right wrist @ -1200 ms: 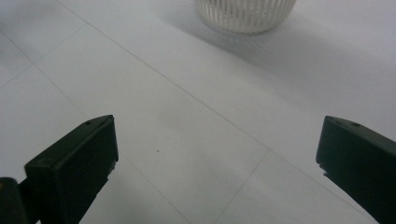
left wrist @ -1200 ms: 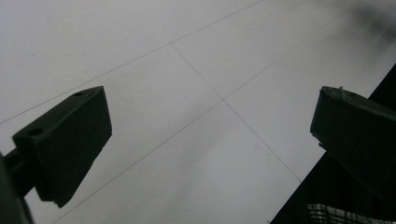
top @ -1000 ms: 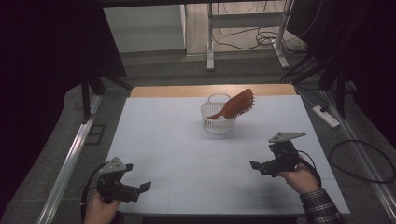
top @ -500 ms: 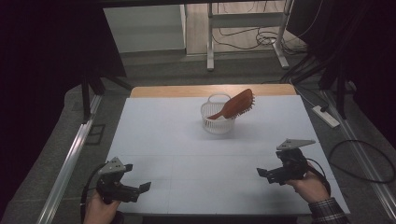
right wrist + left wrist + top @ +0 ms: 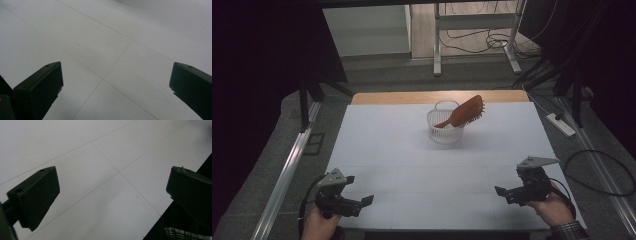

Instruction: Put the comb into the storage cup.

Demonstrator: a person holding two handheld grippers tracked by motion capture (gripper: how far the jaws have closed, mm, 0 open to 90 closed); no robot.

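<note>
Both released: left gripper (image 5: 362, 202) at 7 o'clock, right gripper (image 5: 502, 192) at 4 o'clock, on the white surface (image 5: 412, 165). Hairbrush (image 5: 464, 112) propped in white basket (image 5: 444, 131) at 12 o'clock, head overhanging. Risk: tipping basket through a careless nudge.

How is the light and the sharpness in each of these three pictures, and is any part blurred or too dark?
High view: the white table sheet is evenly lit, the surroundings nearly black; the brown wooden hairbrush in the white plastic basket looks soft. Left gripper view: the near black jaws are blurred, the sheet's thin lines sharp, one dark corner. Right gripper view: dim grey light, blurred jaws, no glare.
</note>
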